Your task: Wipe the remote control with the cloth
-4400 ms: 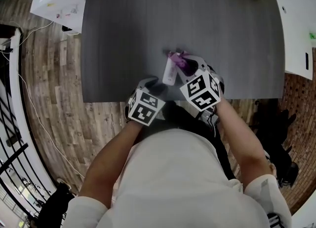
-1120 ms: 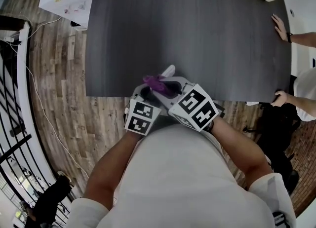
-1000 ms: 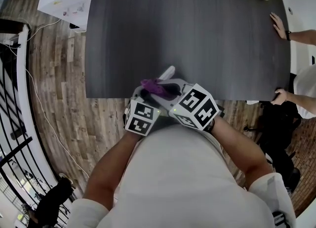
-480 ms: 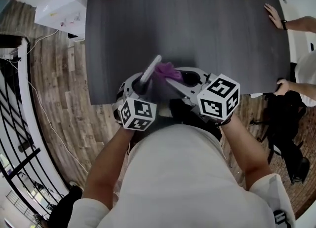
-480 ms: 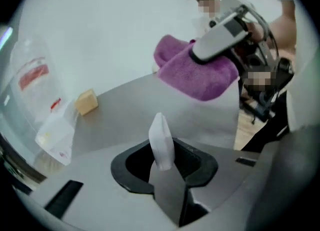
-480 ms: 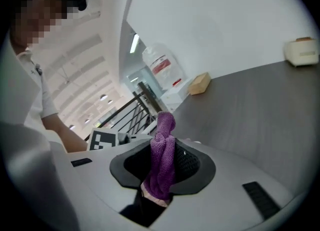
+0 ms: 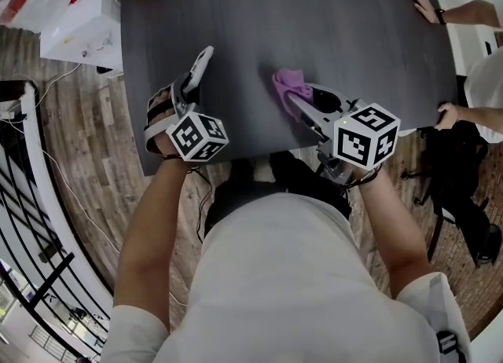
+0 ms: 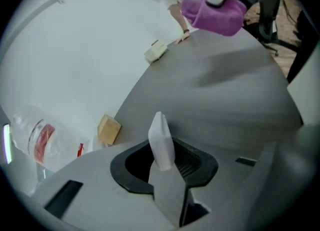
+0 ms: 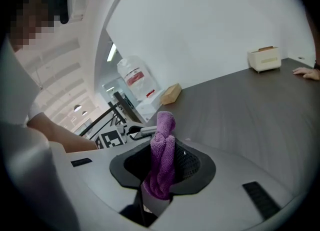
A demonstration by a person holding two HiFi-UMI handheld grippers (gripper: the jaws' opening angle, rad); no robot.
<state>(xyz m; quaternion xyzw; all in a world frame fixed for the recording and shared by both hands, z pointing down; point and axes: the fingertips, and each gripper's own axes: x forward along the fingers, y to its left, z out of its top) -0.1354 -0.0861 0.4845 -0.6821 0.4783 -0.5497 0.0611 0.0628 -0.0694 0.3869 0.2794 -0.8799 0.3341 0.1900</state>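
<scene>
Over the dark tabletop (image 7: 338, 31), the left hand-held gripper (image 7: 185, 93) pinches the remote control (image 7: 203, 61) by one end, at nine o'clock from the cloth (image 7: 286, 80) pinched in the right hand-held gripper (image 7: 295, 103); hard wiping may lever it loose.

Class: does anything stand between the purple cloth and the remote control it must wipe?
Nothing visible does. The cloth, held in the right tool, and the remote control, held in the left tool, are apart, with only bare table under the gap.
</scene>
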